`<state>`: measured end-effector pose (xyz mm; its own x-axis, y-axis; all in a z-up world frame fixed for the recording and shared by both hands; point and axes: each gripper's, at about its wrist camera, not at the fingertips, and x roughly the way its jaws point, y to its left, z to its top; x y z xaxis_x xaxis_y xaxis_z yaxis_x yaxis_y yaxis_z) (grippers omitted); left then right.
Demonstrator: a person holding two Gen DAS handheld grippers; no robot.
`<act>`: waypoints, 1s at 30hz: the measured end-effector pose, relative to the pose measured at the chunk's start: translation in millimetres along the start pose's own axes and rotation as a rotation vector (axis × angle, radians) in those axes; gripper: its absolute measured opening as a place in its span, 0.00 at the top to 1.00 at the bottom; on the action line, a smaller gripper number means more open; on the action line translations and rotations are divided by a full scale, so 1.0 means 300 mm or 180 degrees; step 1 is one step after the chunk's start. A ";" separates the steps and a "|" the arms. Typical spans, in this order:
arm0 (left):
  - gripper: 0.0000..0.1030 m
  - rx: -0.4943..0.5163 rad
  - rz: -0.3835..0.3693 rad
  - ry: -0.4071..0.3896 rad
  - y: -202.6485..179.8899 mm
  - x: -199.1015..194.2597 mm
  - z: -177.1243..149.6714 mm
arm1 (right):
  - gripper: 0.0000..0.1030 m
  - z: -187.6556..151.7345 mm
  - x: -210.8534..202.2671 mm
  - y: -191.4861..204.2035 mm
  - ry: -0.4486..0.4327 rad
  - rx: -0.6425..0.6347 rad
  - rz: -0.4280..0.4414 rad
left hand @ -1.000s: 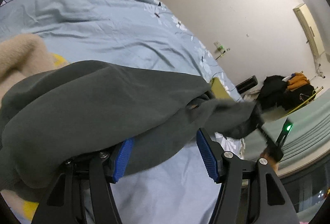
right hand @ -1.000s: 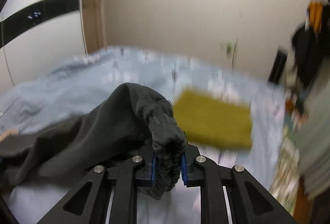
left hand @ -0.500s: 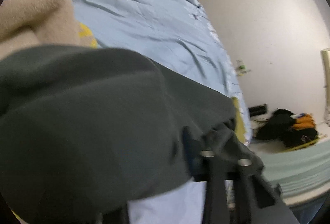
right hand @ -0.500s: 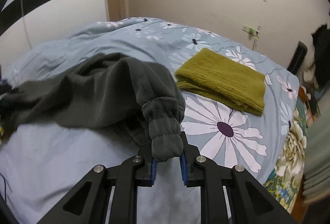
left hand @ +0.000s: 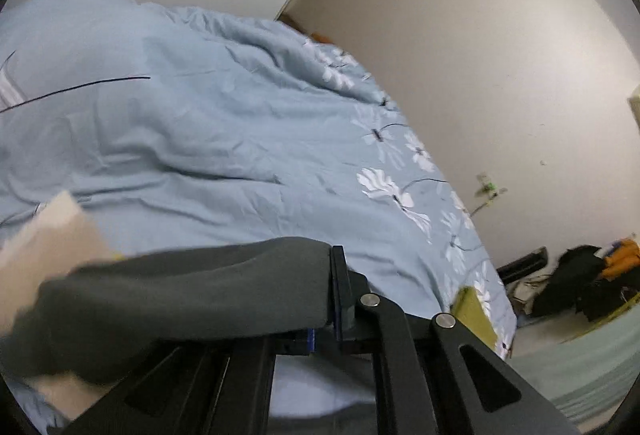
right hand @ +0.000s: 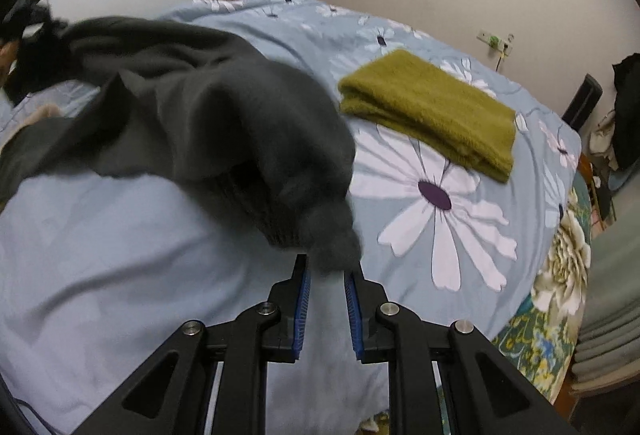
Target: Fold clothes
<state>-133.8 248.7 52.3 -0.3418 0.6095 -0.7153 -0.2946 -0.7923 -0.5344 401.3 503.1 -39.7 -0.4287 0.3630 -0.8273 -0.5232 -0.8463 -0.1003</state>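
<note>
A dark grey fleece garment [right hand: 192,107] lies stretched across the blue bed. In the right wrist view my right gripper [right hand: 326,275] has its jaws slightly apart, and the garment's cuff [right hand: 332,239] sits just past its tips, no longer pinched. In the left wrist view my left gripper [left hand: 332,315] is shut on the other end of the grey garment [left hand: 180,299], which drapes over the left finger and hides it.
A folded olive-green towel [right hand: 432,111] lies on the floral duvet [right hand: 440,219] to the right. A beige fluffy garment [left hand: 44,235] lies at the left. Dark clothes pile [left hand: 580,279] on the floor by the wall. The bed edge [right hand: 560,295] drops off at right.
My right gripper has opened and the cuff has slipped out onto the bed. My left gripper has shut on the garment and its view has swung up over the bed.
</note>
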 end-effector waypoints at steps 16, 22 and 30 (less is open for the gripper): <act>0.67 -0.0112 -0.0009 0.0856 -0.027 0.307 -0.088 | 0.79 0.082 -0.019 -0.323 -0.0480 0.1315 0.0540; 0.55 0.0451 -0.0409 0.1213 -0.210 0.194 -0.344 | 0.79 0.217 0.085 -0.277 -0.0515 0.1435 0.1141; 0.46 0.0632 -0.0743 0.1643 -0.346 0.150 -0.672 | 0.78 0.085 -0.009 -0.100 -0.0370 0.0860 0.1949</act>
<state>61.3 352.8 -15.1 0.2149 0.6350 -0.7420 -0.4878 -0.5884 -0.6448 399.3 537.4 -20.4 -0.7747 -0.0983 -0.6247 -0.3202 -0.7909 0.5215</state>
